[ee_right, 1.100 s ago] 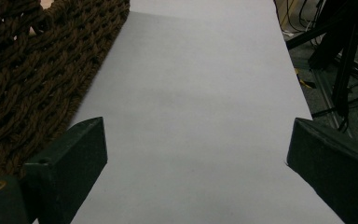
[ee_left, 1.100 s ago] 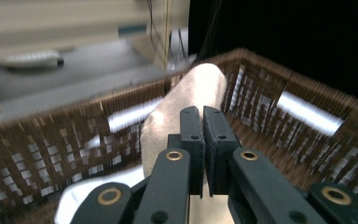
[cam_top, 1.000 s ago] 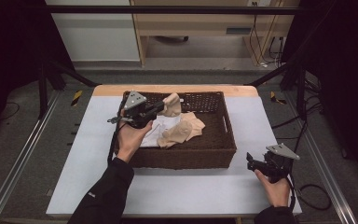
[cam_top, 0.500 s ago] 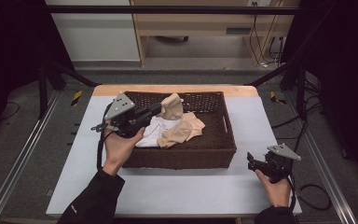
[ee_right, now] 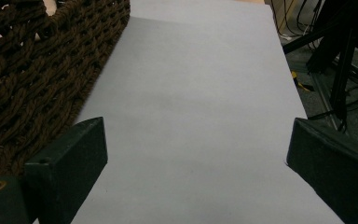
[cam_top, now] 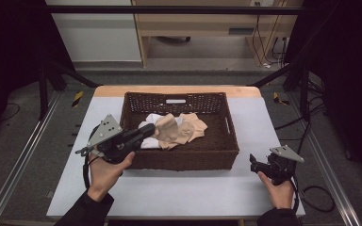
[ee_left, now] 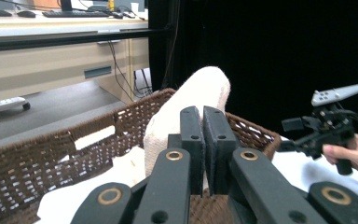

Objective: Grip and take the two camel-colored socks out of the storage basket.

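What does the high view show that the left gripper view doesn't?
The high view alone shows the whole basket on the white table, a white cloth beside the beige cloth, and both forearms. The left gripper view alone shows, close up, the left gripper with its jaws shut on the beige cloth. Both show the basket, the beige cloth and the right gripper in the person's hand.

A lab recording bay: black curtains (cam_top: pixel 9 56) flank a grey table (cam_top: pixel 179 193) framed by metal rails (cam_top: pixel 23 155), with desk (ee_left: pixel 42 51), keyboard (ee_left: pixel 67 13) and cables (cam_top: pixel 264 33) behind.
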Demonstrator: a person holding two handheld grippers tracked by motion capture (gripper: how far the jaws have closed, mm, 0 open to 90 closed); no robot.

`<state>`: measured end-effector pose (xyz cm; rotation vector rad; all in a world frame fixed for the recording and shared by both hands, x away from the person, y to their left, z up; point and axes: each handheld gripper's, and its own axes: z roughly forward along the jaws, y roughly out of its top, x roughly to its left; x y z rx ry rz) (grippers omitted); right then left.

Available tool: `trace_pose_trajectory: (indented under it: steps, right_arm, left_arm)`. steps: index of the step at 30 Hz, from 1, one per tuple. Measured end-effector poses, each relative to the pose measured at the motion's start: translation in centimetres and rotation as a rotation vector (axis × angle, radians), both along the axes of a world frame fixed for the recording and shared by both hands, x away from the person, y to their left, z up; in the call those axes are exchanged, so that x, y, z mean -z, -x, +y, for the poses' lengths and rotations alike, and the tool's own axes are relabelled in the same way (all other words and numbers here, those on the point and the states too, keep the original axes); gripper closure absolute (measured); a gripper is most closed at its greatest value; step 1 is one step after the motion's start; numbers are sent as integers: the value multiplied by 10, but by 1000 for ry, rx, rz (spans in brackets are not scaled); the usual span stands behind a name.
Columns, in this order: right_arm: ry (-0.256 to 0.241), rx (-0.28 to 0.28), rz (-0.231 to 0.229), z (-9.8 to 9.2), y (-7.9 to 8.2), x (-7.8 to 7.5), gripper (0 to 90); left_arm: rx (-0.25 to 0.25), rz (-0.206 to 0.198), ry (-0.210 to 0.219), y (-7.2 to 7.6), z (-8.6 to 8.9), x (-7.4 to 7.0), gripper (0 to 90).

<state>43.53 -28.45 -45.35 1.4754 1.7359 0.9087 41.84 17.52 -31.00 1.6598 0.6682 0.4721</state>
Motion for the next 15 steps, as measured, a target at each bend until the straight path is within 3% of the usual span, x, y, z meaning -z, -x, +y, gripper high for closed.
trace_pose_trajectory:
  steps: [10,15]
  right_arm:
    - [-4,0,3,1,1,0,53]
    - [-7,-1,6,2,2,0,54]
  left_arm:
    - [32,26,-28,29,6,21,871]
    - [50,76,-56,35,5,44,871]
